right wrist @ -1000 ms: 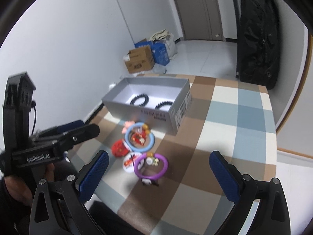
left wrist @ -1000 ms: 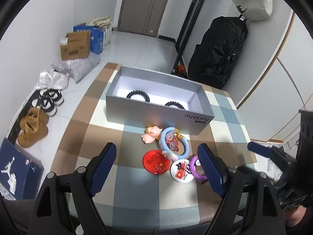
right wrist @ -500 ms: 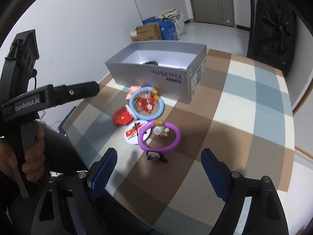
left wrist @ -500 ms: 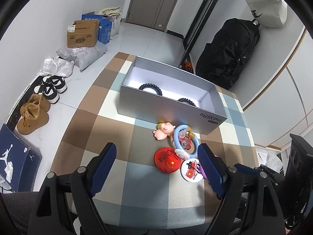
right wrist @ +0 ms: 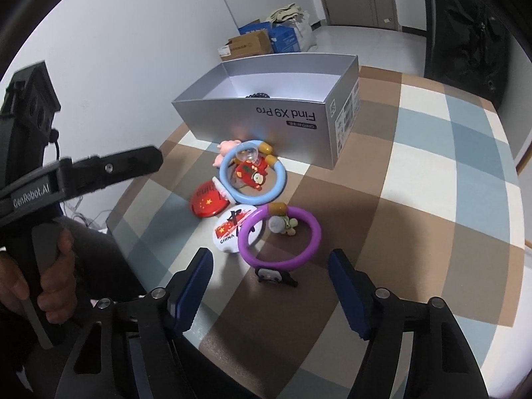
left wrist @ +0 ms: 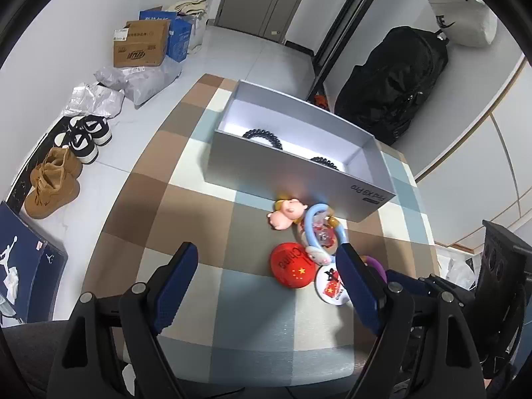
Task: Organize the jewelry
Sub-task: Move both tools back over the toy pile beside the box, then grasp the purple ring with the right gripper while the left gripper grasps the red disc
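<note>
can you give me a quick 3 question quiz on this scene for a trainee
1. True or false: the purple bracelet lies inside the grey box.
2. Which piece sits nearest the right gripper? A) blue bracelet B) purple bracelet C) red badge
3. What already lies in the box?

Key:
1. False, it is on the checked tablecloth.
2. B
3. Black beaded bracelets.
</note>
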Motion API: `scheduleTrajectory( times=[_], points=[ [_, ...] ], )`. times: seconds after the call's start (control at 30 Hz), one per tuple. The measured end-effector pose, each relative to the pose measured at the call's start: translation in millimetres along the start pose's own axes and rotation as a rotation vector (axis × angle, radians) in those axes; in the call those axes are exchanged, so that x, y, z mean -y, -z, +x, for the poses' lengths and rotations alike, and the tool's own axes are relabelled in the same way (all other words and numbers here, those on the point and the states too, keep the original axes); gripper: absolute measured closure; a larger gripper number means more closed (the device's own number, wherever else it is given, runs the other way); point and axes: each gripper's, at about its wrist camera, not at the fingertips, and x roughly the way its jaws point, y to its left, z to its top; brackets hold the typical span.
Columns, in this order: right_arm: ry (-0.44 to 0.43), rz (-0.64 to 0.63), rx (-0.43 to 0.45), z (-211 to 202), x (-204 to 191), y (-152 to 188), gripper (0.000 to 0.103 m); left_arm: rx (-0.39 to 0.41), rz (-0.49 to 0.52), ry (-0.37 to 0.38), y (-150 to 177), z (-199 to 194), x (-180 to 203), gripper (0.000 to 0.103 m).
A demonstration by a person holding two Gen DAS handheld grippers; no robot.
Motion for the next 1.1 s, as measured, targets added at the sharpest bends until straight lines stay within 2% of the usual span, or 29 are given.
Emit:
scheduleTrajectory(
  times=[0.17, 0.33, 0.57, 0.73, 0.77, 0.8, 0.83, 1.0, 1.1],
  points=[
    [0.029, -0.003, 0.010, 4.4, -2.3, -5.1, 0.038, -0.013, -0.021, -0.004, -2.2, 5.2, -5.0, 0.021],
    [0.072, -0.031, 0.010, 9.5, -7.3, -9.5, 0.050, -0.017, -0.011, -0.020, -2.4, 7.7, -4.9, 0.021],
    [0.073, -0.016, 0.012, 6.7, -4.1, -12.4, 0.052, -0.020, -0.023, -0.056, -3.5, 10.4, -13.3, 0.021],
    [0.058, 0.024, 0.025, 1.7, 4.7, -12.9, 0.053, -0.070, -0.006, -0.044, -0.2, 17.6, -10.8, 0.021],
    [0.057, 0.034, 0.034, -0.5, 6.8, -13.7, 0.056, -0.077, 0.003, -0.037, 0.6, 18.2, -9.2, 0.021],
    [0.063, 0.038, 0.032, -1.5, 7.6, -14.6, 0.087, -0.083, 0.018, -0.030, 2.1, 18.9, -6.1, 0.021],
    [0.066, 0.043, 0.029, -1.7, 8.6, -15.2, 0.095, -0.086, 0.032, -0.029, 2.3, 18.9, -3.6, 0.021],
    [0.062, 0.072, 0.008, 0.1, 13.3, -13.6, 0.092, -0.110, 0.119, -0.075, 7.3, 23.2, 9.3, 0.022],
    [0.051, 0.059, 0.020, -3.8, 10.8, -13.9, 0.092, -0.117, 0.124, -0.078, 6.6, 25.3, 9.0, 0.022]
  ],
)
